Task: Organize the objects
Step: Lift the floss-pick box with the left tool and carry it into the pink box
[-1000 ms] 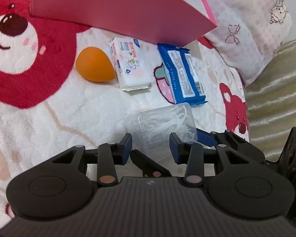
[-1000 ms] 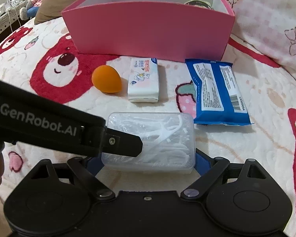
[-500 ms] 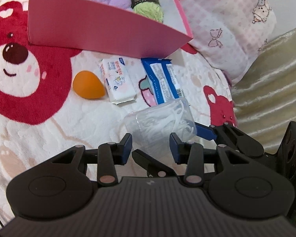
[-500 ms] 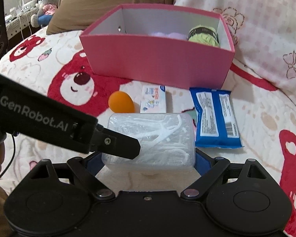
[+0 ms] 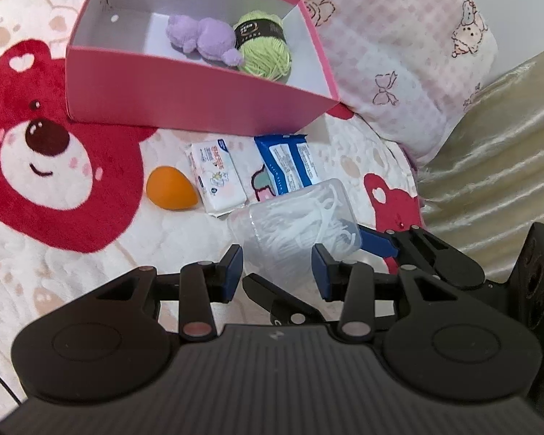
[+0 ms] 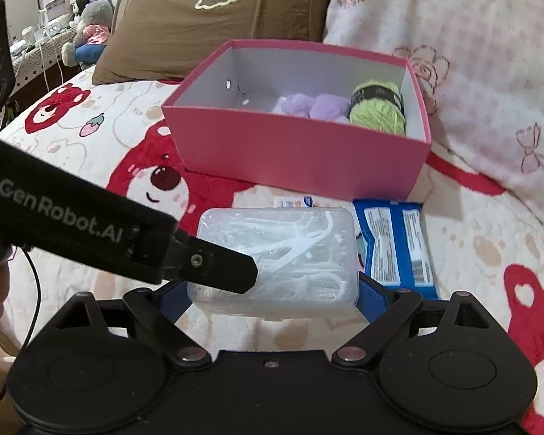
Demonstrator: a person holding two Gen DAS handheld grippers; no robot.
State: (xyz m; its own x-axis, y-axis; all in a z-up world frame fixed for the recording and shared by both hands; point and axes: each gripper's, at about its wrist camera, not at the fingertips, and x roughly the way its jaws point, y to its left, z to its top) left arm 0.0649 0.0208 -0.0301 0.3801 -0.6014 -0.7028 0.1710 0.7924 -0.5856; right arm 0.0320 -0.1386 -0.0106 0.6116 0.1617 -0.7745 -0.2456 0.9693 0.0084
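Right claw (image 6: pixel 272 295) grips floss-pick box (image 6: pixel 277 253); left claw (image 5: pixel 277 268) narrow, empty. Bed: one orange sponge (image 5: pixel 171 193), two packets, pink box (image 5: pixel 199 108).

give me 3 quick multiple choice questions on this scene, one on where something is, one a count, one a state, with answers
1. Where is the green yarn?
A) on the blanket
B) in the pink box, next to the purple plush
C) between the jaws of the right gripper

2. How many things lie on the blanket in front of the pink box?
A) one
B) three
C) five

3. What state is the clear floss-pick box in?
A) clamped between the right gripper's jaws
B) lying inside the pink box
C) open, with its picks spilled

Answers:
1 B: the yarn sits at the right end of the pink box, by the plush.
2 B: an orange sponge, a white tissue pack and a blue pack.
3 A: the blue pads press on both of its ends, and its lid is shut.
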